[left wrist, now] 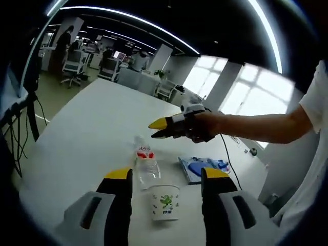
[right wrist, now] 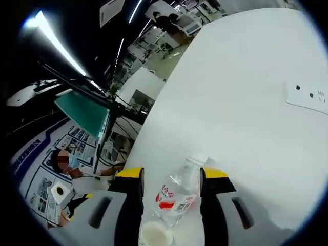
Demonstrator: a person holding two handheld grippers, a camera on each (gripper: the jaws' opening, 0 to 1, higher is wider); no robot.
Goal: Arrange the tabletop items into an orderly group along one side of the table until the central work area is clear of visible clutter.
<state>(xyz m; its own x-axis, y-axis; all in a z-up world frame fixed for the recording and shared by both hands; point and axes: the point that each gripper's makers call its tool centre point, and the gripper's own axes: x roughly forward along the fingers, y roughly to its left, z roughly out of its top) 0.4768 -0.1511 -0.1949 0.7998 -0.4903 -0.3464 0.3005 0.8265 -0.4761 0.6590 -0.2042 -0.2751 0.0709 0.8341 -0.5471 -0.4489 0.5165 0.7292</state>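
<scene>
Left gripper [left wrist: 166, 179] has its yellow-tipped fingers spread wide with nothing held, framing a white paper cup with a green print [left wrist: 165, 203] and, just behind it, a clear plastic water bottle with a red label [left wrist: 145, 161], both out on the white tabletop [left wrist: 92, 133] away from its edges. Right gripper [right wrist: 171, 177] is parted and empty too, hovering over the same bottle and cup. A flat blue-and-white packet [left wrist: 201, 168] sits beside the bottle toward the window-side edge.

Office chairs [left wrist: 72, 69], perhaps distant desks [left wrist: 136, 77].
</scene>
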